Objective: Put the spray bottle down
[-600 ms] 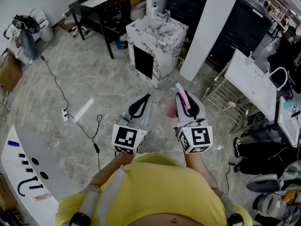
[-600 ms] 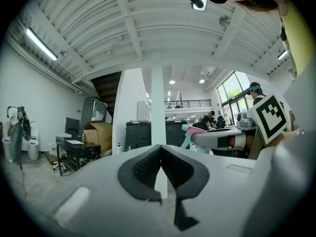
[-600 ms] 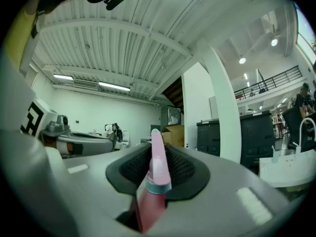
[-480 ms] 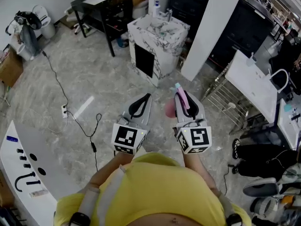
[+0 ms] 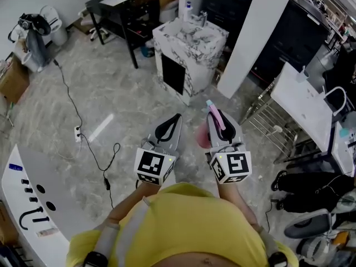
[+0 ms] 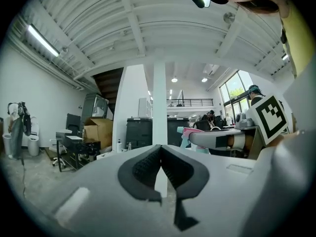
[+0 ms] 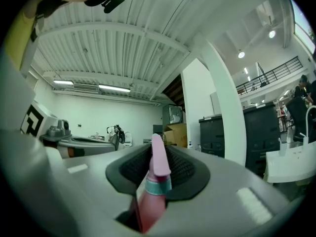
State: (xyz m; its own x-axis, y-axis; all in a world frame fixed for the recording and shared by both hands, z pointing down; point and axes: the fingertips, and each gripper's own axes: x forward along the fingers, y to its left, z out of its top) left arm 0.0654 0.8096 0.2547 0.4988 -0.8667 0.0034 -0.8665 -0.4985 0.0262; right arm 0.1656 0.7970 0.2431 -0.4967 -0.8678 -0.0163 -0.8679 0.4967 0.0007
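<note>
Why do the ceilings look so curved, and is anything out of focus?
Left gripper view: wide lens bows the ceiling beams, dark round border. Right gripper view: same bowing; the close pink spray bottle looks soft. Head view: sharper, though the white pillar leans.

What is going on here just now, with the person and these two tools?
A person in a yellow shirt stands on a marbled floor with a gripper in each hand, both held level. The right gripper is shut on a pink spray bottle. The left gripper is shut and empty. The bottle is not yet set down. A marble-patterned cabinet stands ahead.
</note>
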